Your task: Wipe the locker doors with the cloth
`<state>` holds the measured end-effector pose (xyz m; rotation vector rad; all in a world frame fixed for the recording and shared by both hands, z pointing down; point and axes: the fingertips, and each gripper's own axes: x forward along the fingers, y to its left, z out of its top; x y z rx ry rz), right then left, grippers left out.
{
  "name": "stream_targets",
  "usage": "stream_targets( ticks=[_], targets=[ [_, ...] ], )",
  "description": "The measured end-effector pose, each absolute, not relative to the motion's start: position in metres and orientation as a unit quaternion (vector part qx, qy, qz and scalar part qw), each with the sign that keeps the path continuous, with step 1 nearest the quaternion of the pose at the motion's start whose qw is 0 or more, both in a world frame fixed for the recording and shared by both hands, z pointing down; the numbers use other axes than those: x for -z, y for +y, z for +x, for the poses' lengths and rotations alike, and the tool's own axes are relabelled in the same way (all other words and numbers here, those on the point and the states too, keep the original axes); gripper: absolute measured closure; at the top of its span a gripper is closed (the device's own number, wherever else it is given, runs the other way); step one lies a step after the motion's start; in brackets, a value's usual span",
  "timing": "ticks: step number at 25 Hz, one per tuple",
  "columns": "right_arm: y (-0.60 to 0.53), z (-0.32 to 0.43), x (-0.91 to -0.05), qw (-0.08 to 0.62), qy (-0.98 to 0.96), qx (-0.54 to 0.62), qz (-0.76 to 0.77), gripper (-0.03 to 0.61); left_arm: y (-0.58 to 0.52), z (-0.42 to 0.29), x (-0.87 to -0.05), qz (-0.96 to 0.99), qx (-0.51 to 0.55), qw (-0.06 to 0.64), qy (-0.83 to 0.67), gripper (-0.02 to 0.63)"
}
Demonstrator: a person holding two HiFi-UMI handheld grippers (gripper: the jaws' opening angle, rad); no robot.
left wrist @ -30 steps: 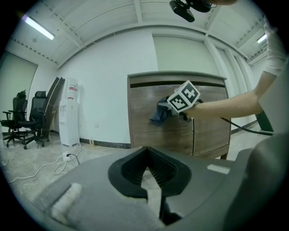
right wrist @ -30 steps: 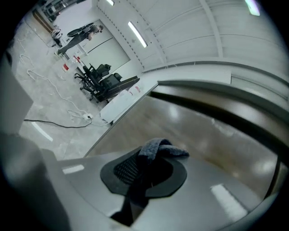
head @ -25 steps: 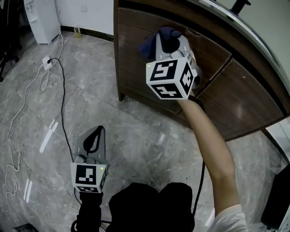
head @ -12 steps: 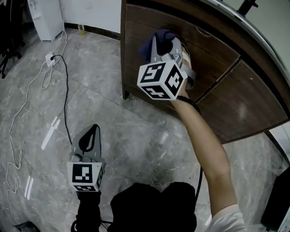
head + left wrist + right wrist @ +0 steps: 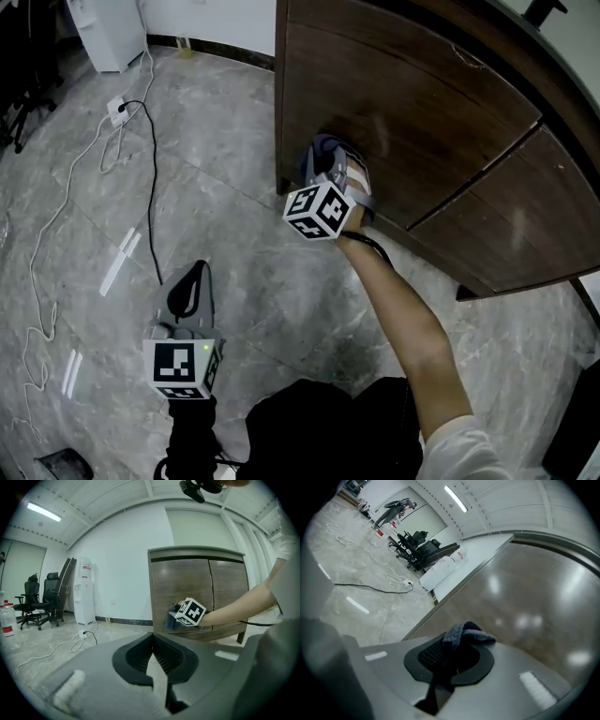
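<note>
A brown wooden locker has a left door [image 5: 412,94] and a right door [image 5: 539,220]. My right gripper [image 5: 328,157] is low on the left door, near its bottom left corner. It is shut on a dark blue cloth [image 5: 316,150], which it holds against the wood. In the right gripper view the cloth [image 5: 465,633] bunches out from between the jaws in front of the glossy door [image 5: 534,597]. My left gripper [image 5: 194,277] hangs over the floor at lower left, jaws shut with nothing in them, and points at the locker [image 5: 180,581].
A black cable [image 5: 155,202] and a white cord run over the grey marble floor to a power strip [image 5: 117,108]. A white water dispenser [image 5: 83,592] stands by the wall, office chairs [image 5: 42,602] beyond it. The locker stands on a short leg [image 5: 467,292].
My right gripper has slid the cloth down the left door, from its upper part to near the bottom edge. The left gripper has shifted only slightly.
</note>
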<state>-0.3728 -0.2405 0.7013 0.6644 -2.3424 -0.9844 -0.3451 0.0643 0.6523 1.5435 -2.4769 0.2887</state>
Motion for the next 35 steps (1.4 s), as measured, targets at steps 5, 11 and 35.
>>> stream_targets(
  ticks=[5, 11, 35],
  targets=[
    [-0.239, -0.379, -0.777, 0.313, -0.864, 0.330, 0.216, 0.546, 0.073, -0.358, -0.661, 0.511, -0.100, 0.114, -0.846, 0.611],
    [-0.238, -0.386, -0.806, 0.344, -0.862, 0.312, 0.202, 0.546, 0.075, -0.365, -0.668, 0.507, -0.094, 0.125, -0.848, 0.611],
    [-0.235, -0.427, -0.384, 0.099, -0.851, 0.421, 0.299, 0.546, 0.108, -0.398, -0.618, 0.461, -0.091, 0.105, -0.876, 0.611]
  ],
)
